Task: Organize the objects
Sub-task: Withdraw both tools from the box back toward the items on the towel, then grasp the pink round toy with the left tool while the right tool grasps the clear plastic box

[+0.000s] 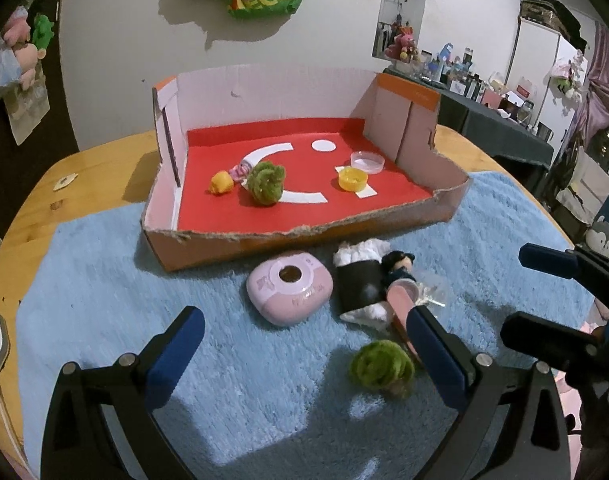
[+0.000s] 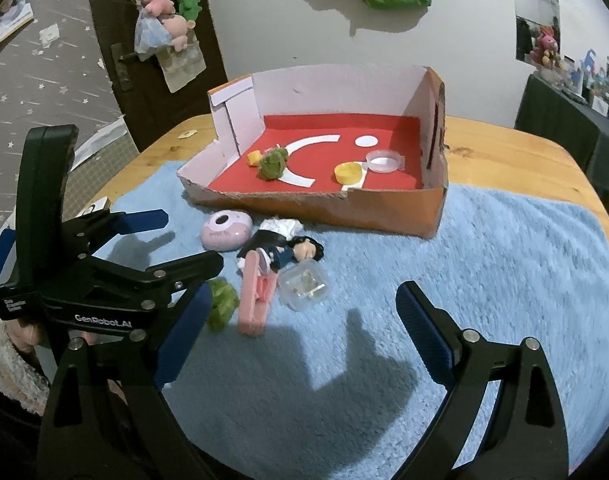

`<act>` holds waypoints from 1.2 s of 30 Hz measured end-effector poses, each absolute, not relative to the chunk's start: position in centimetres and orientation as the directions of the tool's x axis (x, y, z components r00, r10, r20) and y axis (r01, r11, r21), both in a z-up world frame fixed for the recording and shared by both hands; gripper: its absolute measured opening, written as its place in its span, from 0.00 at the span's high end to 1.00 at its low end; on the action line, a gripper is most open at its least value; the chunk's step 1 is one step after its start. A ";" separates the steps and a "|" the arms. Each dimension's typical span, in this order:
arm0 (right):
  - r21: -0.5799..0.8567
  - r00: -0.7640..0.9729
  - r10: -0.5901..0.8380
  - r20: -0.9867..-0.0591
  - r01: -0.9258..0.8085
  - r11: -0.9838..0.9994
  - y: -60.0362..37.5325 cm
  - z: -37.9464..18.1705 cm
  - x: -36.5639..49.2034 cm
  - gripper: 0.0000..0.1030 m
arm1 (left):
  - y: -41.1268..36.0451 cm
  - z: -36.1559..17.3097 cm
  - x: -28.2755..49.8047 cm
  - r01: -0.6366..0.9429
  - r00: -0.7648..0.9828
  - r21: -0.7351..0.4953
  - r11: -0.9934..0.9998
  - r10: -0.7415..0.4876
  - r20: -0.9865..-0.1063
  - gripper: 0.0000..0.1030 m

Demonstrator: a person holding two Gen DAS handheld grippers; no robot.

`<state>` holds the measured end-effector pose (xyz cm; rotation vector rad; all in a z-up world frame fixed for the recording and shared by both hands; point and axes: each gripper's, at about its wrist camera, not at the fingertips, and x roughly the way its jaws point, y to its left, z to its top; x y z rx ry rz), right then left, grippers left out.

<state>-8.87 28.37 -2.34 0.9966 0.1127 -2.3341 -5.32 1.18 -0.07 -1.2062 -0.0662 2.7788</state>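
I see my left hand-held gripper (image 1: 302, 354) wide open and empty low in the left wrist view, the green pompom (image 1: 382, 366) between its fingers on the blue towel (image 1: 104, 280). My right hand-held gripper (image 2: 306, 320) also gapes empty at lower centre, below the doll (image 2: 286, 246), pink clip (image 2: 256, 300) and clear case (image 2: 304, 284); the cardboard box (image 2: 384, 212) sits mid-frame.

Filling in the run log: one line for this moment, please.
left gripper open, empty | right gripper open, empty | doll, pink case on towel | box partly filled
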 end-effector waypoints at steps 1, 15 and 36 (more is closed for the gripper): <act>0.146 -0.544 -0.484 -0.685 0.549 -0.823 28.4 -2.4 -8.9 0.09 | 1.1 -0.2 -5.3 -0.084 -0.676 -0.088 -0.993 0.121 -0.727 0.00; 0.091 -0.577 -0.416 -0.703 0.507 -0.857 28.9 -4.0 -10.4 0.09 | -0.1 -1.8 -6.2 -0.074 -0.655 -0.108 -0.991 0.130 -0.744 0.00; 0.064 -0.506 -0.411 -0.759 0.570 -0.819 26.2 -6.8 -11.8 0.36 | -0.5 -1.9 -9.4 -0.066 -0.625 -0.092 -0.994 0.113 -0.773 0.06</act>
